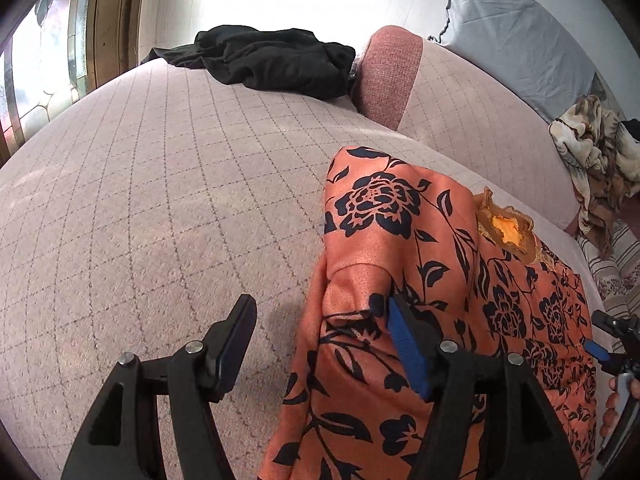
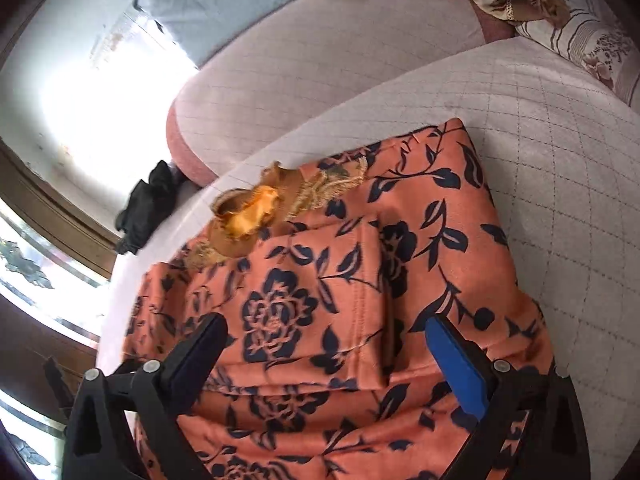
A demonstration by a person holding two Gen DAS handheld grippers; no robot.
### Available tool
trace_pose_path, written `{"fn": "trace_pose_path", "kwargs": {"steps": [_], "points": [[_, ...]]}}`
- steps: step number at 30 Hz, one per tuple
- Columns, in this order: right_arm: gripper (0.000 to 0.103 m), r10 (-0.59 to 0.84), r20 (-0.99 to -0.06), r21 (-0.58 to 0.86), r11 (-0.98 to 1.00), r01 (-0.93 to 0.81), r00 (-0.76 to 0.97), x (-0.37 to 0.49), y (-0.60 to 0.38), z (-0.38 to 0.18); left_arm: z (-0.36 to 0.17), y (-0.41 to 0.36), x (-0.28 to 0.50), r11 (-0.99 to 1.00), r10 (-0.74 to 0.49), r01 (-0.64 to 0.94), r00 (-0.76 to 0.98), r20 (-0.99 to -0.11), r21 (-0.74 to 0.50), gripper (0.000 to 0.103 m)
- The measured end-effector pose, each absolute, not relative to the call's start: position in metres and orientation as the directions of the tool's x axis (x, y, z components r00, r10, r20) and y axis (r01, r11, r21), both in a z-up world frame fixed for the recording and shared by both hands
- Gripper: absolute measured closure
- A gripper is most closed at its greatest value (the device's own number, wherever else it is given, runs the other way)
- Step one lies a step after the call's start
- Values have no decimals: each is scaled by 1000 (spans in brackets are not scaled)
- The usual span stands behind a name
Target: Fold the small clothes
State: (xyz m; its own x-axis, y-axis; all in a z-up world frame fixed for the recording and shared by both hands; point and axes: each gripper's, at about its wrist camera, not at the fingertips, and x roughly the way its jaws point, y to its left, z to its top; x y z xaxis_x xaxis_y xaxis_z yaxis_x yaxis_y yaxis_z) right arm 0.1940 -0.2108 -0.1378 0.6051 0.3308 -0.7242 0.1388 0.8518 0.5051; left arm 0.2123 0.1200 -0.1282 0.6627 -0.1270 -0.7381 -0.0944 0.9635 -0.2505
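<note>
An orange garment with a dark floral print (image 1: 440, 320) lies partly folded on the pink quilted sofa seat (image 1: 160, 200). It has a gold lace collar with a yellow patch (image 1: 506, 230). My left gripper (image 1: 320, 320) is open just above the garment's left edge, its blue-padded finger over the cloth and its black finger over bare seat. In the right wrist view the same garment (image 2: 340, 280) fills the middle, sleeve folded inward, collar (image 2: 248, 212) at the far end. My right gripper (image 2: 324, 336) is open just above the cloth, holding nothing. It also shows in the left wrist view (image 1: 604, 344).
A black garment (image 1: 272, 60) lies at the far end of the seat beside a pink armrest cushion (image 1: 388, 76). A crumpled beige and brown cloth (image 1: 592, 152) and a striped floral pillow (image 2: 592, 40) lie at the right. A grey pillow (image 1: 516, 36) leans behind the backrest. A window (image 1: 36, 72) is at the left.
</note>
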Motion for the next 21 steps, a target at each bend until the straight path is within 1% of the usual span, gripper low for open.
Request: {"fn": "trace_pose_path", "kwargs": {"steps": [2, 3, 4, 6, 9, 11, 14, 16, 17, 18, 19, 20, 21], "points": [[16, 306, -781, 447, 883, 145, 545, 207, -204, -151, -130, 122, 209, 961, -145, -81, 669, -729, -265, 34], [35, 275, -805, 403, 904, 144, 526, 210, -198, -154, -131, 123, 207, 960, -152, -74, 672, -725, -270, 34], [56, 236, -824, 348, 928, 133, 515, 211, -192, -153, -130, 124, 206, 958, -161, -68, 675, -720, -278, 34], [91, 206, -846, 288, 953, 94, 492, 214, -181, -150, -126, 128, 201, 951, -178, -65, 684, -707, -302, 34], [93, 140, -841, 187, 982, 38, 523, 214, -169, -126, -118, 132, 195, 942, -192, -62, 705, -683, -328, 34], [93, 91, -799, 118, 993, 8, 594, 209, -163, -97, -113, 135, 192, 944, -182, -64, 721, -669, -325, 33], [93, -20, -722, 7, 999, 36, 692, 198, -165, -65, -111, 138, 193, 947, -158, -78, 732, -663, -312, 30], [91, -71, -733, -10, 995, 94, 677, 201, -178, -78, -114, 136, 197, 949, -158, -79, 718, -678, -305, 30], [89, -75, -764, -2, 993, 114, 641, 204, -186, -95, -116, 135, 198, 951, -158, -77, 712, -684, -300, 30], [88, -28, -810, 34, 995, 96, 586, 213, -189, -115, -117, 133, 199, 954, -157, -71, 708, -688, -292, 30], [88, 50, -840, 99, 993, 61, 540, 214, -191, -134, -117, 132, 200, 957, -152, -68, 708, -690, -281, 30], [88, 97, -853, 141, 989, 47, 512, 213, -192, -148, -116, 130, 201, 960, -147, -66, 711, -688, -273, 30], [88, 113, -851, 160, 986, 48, 513, 209, -195, -154, -113, 128, 203, 963, -140, -64, 709, -691, -261, 30]]}}
